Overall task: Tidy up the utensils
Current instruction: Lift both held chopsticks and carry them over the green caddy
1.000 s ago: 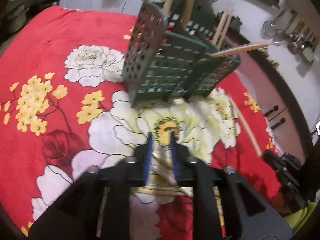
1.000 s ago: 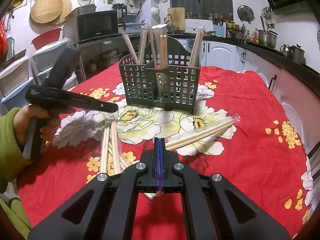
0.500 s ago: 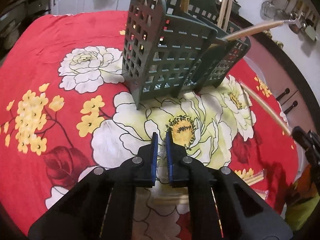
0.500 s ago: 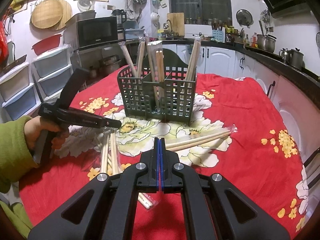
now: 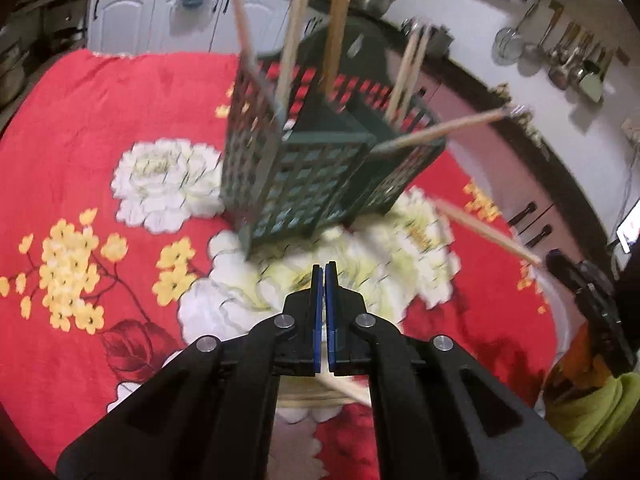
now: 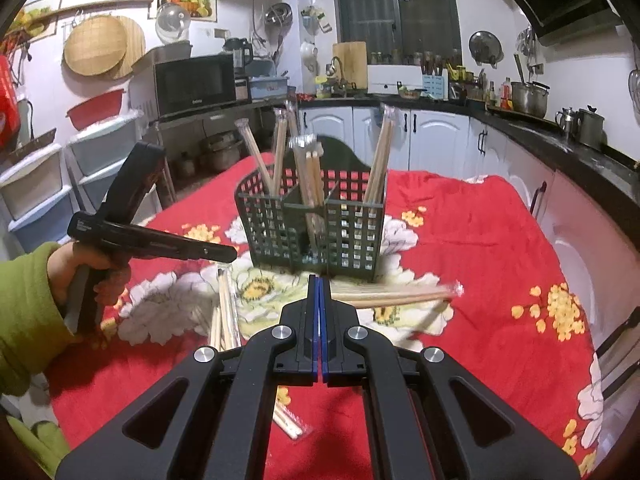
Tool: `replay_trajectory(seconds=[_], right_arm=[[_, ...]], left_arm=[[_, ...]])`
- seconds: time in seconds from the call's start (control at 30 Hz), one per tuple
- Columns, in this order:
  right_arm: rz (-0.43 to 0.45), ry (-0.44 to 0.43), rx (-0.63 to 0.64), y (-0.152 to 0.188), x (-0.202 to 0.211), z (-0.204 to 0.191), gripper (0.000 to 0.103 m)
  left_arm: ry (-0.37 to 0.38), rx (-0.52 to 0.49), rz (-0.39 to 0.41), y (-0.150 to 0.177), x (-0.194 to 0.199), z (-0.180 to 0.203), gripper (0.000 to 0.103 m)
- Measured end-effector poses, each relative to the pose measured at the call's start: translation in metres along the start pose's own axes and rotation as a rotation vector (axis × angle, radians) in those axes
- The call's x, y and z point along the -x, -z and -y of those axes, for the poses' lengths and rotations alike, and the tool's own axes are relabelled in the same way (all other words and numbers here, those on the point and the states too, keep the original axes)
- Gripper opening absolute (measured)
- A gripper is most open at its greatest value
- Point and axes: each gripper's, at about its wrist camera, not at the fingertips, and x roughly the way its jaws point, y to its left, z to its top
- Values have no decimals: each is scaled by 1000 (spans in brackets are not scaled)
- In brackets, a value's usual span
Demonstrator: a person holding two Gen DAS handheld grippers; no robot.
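A dark green slotted basket (image 5: 320,176) (image 6: 352,228) stands upright on the red floral cloth, with several wrapped chopstick pairs standing in its compartments. My right gripper (image 6: 319,280) (image 5: 560,260) is shut on the end of a wrapped chopstick pair (image 6: 392,296) (image 5: 488,232), which hangs blurred just above the cloth, in front of the basket. My left gripper (image 5: 323,268) (image 6: 230,255) is shut and raised, and I see nothing between its pads. More wrapped chopsticks (image 6: 226,312) (image 5: 344,388) lie on the cloth just below it.
A hand in a green sleeve (image 6: 24,300) holds the left gripper at the table's left side. Another chopstick pack (image 6: 288,424) lies near the front edge. White cabinets (image 6: 440,140), a black counter and a microwave (image 6: 192,80) ring the table.
The left jaws closed from a narrow gap to fully shut. Both grippers rose, and the chopstick pair came up off the cloth with the right gripper.
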Motion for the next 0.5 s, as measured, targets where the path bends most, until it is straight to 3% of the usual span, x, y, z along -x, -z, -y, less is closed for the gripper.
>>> replay_trajectory(seconds=[0.5], right_arm=[[94,21,15,-50,18,15,1]], left_arm=[[117,-94,196,-41,45,70,0]])
